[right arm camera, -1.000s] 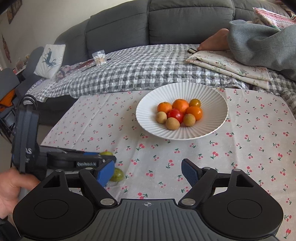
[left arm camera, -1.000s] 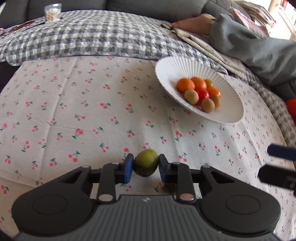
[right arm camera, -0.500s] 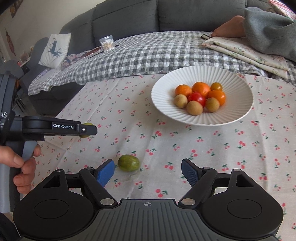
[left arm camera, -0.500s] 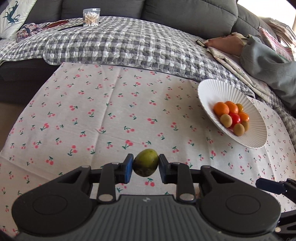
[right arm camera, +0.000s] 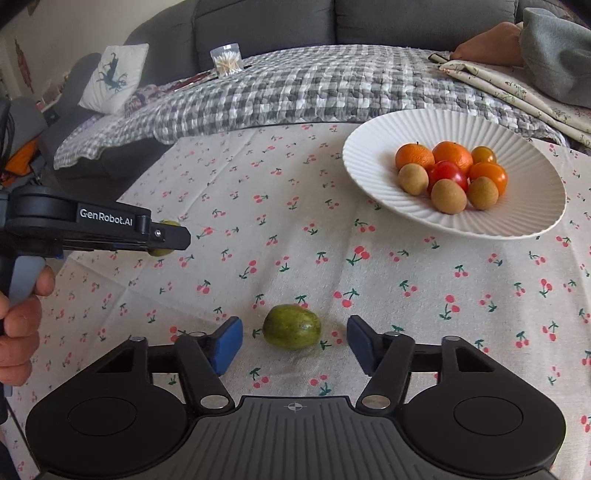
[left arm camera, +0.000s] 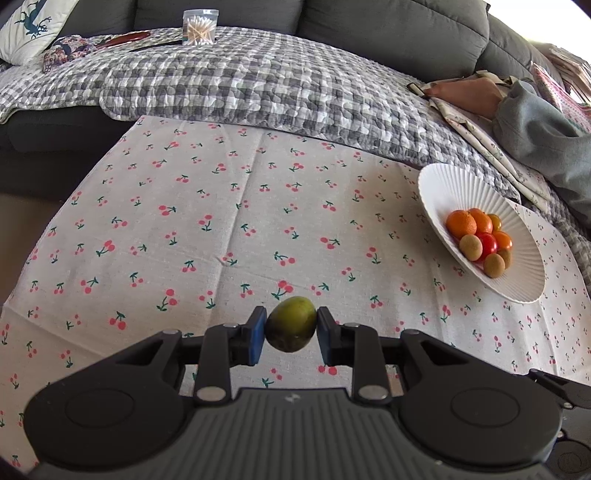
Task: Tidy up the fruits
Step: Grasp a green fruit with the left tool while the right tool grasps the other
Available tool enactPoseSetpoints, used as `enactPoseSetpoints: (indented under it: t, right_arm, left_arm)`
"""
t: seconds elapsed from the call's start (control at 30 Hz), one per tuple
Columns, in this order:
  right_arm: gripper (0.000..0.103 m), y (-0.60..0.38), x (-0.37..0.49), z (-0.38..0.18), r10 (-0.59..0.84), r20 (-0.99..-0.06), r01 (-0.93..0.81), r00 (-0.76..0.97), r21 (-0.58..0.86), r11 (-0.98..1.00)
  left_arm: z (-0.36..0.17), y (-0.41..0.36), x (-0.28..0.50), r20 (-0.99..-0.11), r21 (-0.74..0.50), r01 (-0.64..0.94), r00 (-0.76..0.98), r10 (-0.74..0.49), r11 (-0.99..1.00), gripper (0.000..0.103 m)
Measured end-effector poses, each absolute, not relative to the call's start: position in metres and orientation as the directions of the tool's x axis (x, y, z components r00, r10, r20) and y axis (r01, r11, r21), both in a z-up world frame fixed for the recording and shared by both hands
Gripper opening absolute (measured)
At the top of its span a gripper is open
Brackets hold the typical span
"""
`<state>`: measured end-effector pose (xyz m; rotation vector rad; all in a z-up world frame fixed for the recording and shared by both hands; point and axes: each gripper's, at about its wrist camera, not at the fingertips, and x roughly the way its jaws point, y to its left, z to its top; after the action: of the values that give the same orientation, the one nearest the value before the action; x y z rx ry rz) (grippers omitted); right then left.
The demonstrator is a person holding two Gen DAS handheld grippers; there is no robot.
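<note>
Cherry-print tablecloth [right arm camera: 406, 266]: left claw [left arm camera: 290, 334] clamping one green fruit [left arm camera: 291, 324], right claw [right arm camera: 294, 341] apart.

A dark grey sofa [right arm camera: 266, 22] runs along the back, draped with a grey checked quilt [left arm camera: 236, 85]. A white cushion [right arm camera: 112, 77] leans at its left end; daylight glows at the upper right

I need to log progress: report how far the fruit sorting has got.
Done: seven small fruits sit in the white plate. In hand: the left gripper is shut on a green fruit, held above the cloth. Left: a second green fruit lies on the tablecloth between the fingers of the open right gripper.
</note>
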<state>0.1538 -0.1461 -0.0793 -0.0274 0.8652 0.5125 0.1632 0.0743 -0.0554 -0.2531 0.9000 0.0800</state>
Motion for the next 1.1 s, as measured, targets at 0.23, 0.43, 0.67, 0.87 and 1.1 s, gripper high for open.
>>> enactPoseSetpoints:
  t: [0.23, 0.43, 0.67, 0.87, 1.1]
  right_arm:
    - [0.033, -0.141, 0.156, -0.08, 0.413, -0.729, -0.44, 0.546, 0.17, 0.882]
    - [0.033, -0.146, 0.154, -0.071, 0.428, -0.725, -0.441, 0.54, 0.189, 0.877]
    - [0.033, -0.162, 0.154, -0.06, 0.428, -0.712, -0.412, 0.557, 0.211, 0.886]
    - [0.033, -0.172, 0.15, -0.047, 0.44, -0.693, -0.41, 0.571, 0.224, 0.884]
    - [0.033, -0.184, 0.147, -0.032, 0.45, -0.669, -0.401, 0.591, 0.241, 0.884]
  left_arm:
    - [-0.056, 0.072, 0.162, -0.784, -0.167, -0.174, 0.62, -0.024, 0.971, 0.027]
    - [-0.055, 0.071, 0.162, -0.78, -0.159, -0.166, 0.625, -0.02, 0.973, 0.027]
    - [-0.054, 0.069, 0.163, -0.777, -0.151, -0.156, 0.629, -0.02, 0.976, 0.027]
    - [-0.049, 0.066, 0.162, -0.767, -0.142, -0.149, 0.642, -0.014, 0.979, 0.027]
    - [-0.043, 0.059, 0.16, -0.756, -0.14, -0.137, 0.655, -0.017, 0.981, 0.027]
